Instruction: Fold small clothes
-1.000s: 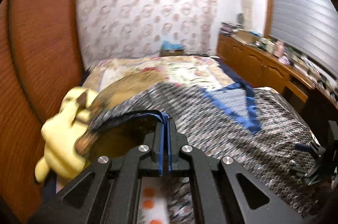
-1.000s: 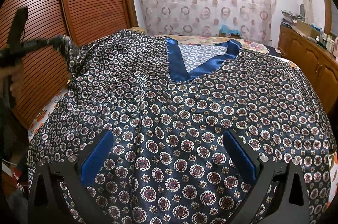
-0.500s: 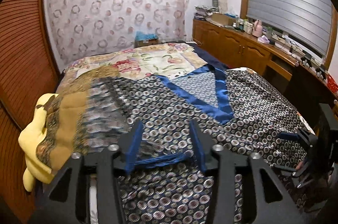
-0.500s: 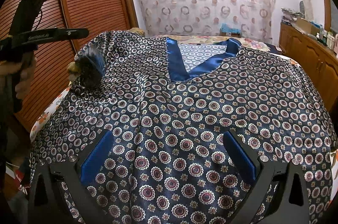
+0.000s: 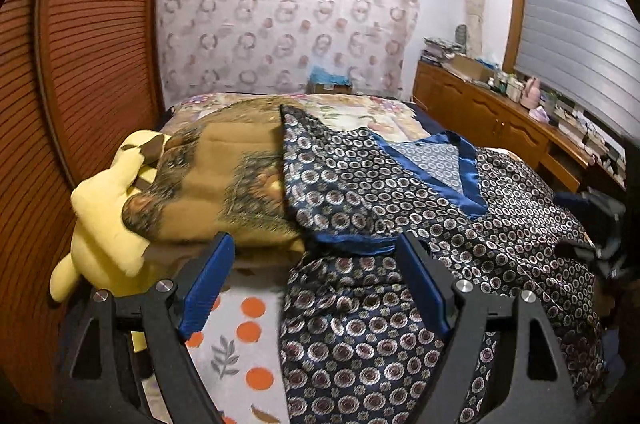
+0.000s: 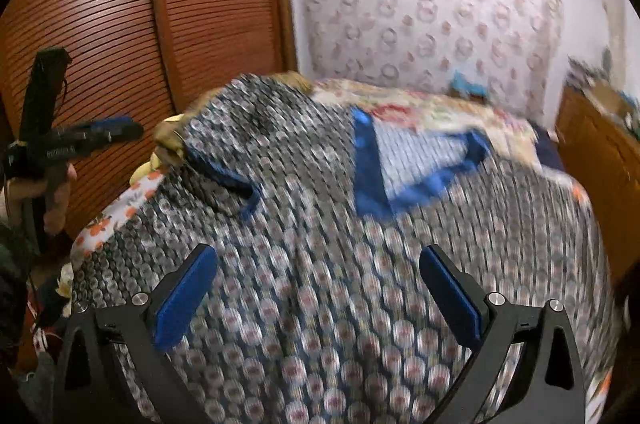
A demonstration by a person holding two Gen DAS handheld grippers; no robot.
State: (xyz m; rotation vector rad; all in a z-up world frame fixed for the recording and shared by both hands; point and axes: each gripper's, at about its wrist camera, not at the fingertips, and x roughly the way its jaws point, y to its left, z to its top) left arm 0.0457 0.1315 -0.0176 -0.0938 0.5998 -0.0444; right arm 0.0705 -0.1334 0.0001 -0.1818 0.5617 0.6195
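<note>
So: bed point(image 5: 240, 344) w/ white sheet, orange dots + leaf print, fills most of both views. Navy patterned garment point(image 5: 400, 324) w/ circle motif is spread flat across bed, blue satin V-neck trim point(image 5: 460, 184) toward far end. Its left sleeve, blue-hemmed cuff point(image 5: 352, 244), lies folded over onto brown blanket point(image 5: 216, 184) at left side of bed. Yellow plush toy point(image 5: 104, 224) sits partly under blanket edge, next to wooden slatted wardrobe doors point(image 6: 120, 24).

L gripper point(image 5: 316, 256): jaws just been opening, now wide apart, nothing pinched; cuff hem lies just beyond the tips, right finger close to it, contact unclear. Seen from right wrist cam, L gripper is off the left bed edge, clear of fabric, held in person's hand point(image 6: 52, 192).

R gripper point(image 6: 320, 268): jaws wide apart, above garment's lower body, nothing between pads. R view motion-blurred, so fabric contact can't tell.
</note>
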